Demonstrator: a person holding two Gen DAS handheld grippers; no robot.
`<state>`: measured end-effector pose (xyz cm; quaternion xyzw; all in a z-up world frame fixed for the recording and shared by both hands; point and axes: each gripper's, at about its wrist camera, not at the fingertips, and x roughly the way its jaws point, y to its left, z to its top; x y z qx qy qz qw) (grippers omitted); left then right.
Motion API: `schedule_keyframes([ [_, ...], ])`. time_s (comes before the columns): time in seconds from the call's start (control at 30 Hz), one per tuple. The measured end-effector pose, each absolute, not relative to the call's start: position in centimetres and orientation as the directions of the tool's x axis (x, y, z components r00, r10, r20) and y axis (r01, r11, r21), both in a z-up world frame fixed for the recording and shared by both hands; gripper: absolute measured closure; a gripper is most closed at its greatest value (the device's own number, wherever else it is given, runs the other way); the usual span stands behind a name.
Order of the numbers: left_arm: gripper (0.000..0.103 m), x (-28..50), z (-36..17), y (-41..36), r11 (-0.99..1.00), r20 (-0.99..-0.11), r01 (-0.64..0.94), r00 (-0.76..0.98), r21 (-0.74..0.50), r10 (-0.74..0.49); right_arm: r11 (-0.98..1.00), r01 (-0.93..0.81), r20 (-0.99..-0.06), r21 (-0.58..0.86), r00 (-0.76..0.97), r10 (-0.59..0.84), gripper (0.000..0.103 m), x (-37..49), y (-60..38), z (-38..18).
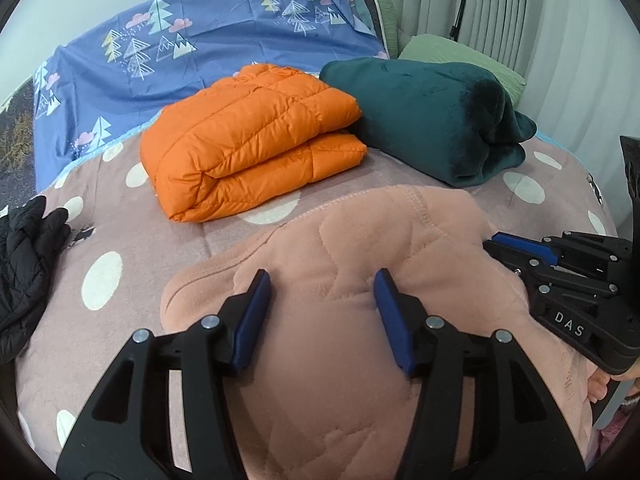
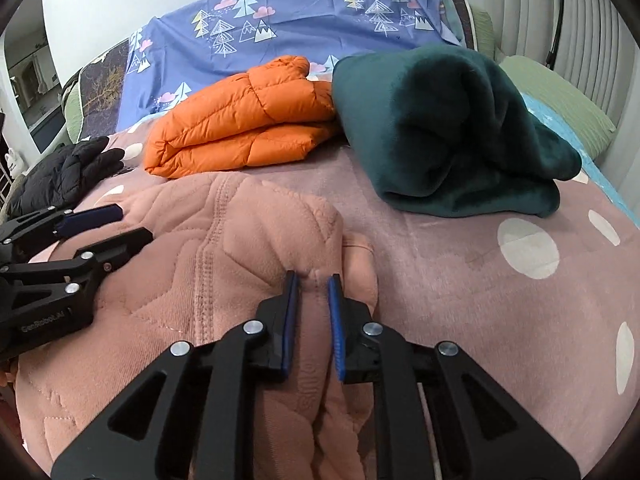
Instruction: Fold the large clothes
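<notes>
Nearest the lens: pink quilted garment [image 1: 340, 280], bunched on the polka-dot bedspread [image 1: 120, 248] right under both tools. Left gripper [image 1: 322, 292] sits over the middle of it, jaws spread wide, nothing between them; fabric lies below the pads, can't tell if they touch it. Right gripper [image 2: 312, 292] is at the garment's right edge, jaws nearly closed with a ridge of pink fabric pinched up between the pads [image 2: 290, 320], looks like a real grasp, not just contact. Step in hand, my read: mid-fold on the pink piece, right side holding an edge, left free to either pin or take a second hold. Orange puffer jacket [image 1: 252, 144] and dark green fleece [image 1: 432, 116] are already folded and parked further back, touching each other, near the blue tree-print sheet [image 1: 200, 40]. Black puffer jacket [image 1: 24, 264] lies loose at the left edge, likely next in queue. Next move calls for: left gripper closing on the opposite edge or corner, then both carrying the fabric over together. Garment is thick and lumpy, so expect the fold to spring back; needs a flattening press after. Risk: the right grip holds only a top layer and the lower layers stay put.
</notes>
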<state>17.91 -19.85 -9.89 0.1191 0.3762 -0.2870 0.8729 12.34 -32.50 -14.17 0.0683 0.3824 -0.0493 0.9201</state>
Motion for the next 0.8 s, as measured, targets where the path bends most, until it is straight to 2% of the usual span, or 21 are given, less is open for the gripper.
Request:
schedule_keyframes([
  [0.07,0.047,17.1,-9.3,-19.3,0.811,-0.693,0.585,0.584,-0.002,-0.423,0.987,0.136,-0.707,0.091,0.707,-0.032,0.088,12.5,-32.3,-14.0],
  [0.17,0.039,14.9,-8.5,-17.4,0.821,-0.636,0.571,0.627,-0.016,-0.449,0.987,0.136,-0.704,0.088,0.709,-0.035,0.088,12.3,-32.3,-14.0],
  [0.2,0.032,14.0,-8.1,-16.7,0.821,-0.62,0.57,0.636,-0.024,-0.459,0.987,0.136,-0.703,0.088,0.71,-0.036,0.088,12.3,-32.3,-14.0],
  [0.23,0.021,12.5,-7.5,-15.5,0.821,-0.612,0.569,0.635,-0.042,-0.471,0.987,0.136,-0.703,0.087,0.71,-0.036,0.088,12.2,-32.4,-14.0],
  [0.27,0.02,11.6,-7.1,-14.8,0.816,-0.61,0.575,0.625,-0.063,-0.487,0.987,0.134,-0.703,0.09,0.71,-0.032,0.088,12.2,-32.5,-14.0],
  [0.37,0.018,7.0,-6.4,-11.5,0.774,-0.582,0.622,0.589,-0.115,-0.56,0.987,0.129,-0.706,0.092,0.708,-0.026,0.087,12.3,-32.6,-14.0],
  [0.43,0.016,3.8,-6.8,-10.2,0.758,-0.578,0.649,0.593,-0.069,-0.561,0.989,0.127,-0.706,0.077,0.707,-0.036,0.086,12.3,-32.3,-13.9],
  [0.53,0.016,-0.3,-8.7,-9.3,0.725,-0.62,0.689,0.562,-0.015,-0.548,0.99,0.124,-0.703,0.061,0.71,-0.046,0.086,12.2,-32.0,-13.9],
  [0.63,0.015,-2.8,-9.8,-9.0,0.726,-0.589,0.687,0.597,0.027,-0.544,0.991,0.125,-0.702,0.047,0.71,-0.056,0.086,12.2,-31.8,-13.8],
  [0.77,0.016,-2.6,-9.3,-9.2,0.696,-0.599,0.712,0.521,-0.089,-0.609,0.99,0.13,-0.707,0.048,0.705,-0.059,0.086,12.3,-31.8,-13.7],
  [0.8,0.016,-3.3,-9.0,-9.4,0.677,-0.588,0.732,0.516,-0.076,-0.623,0.99,0.13,-0.707,0.047,0.705,-0.059,0.086,12.3,-31.8,-13.7],
])
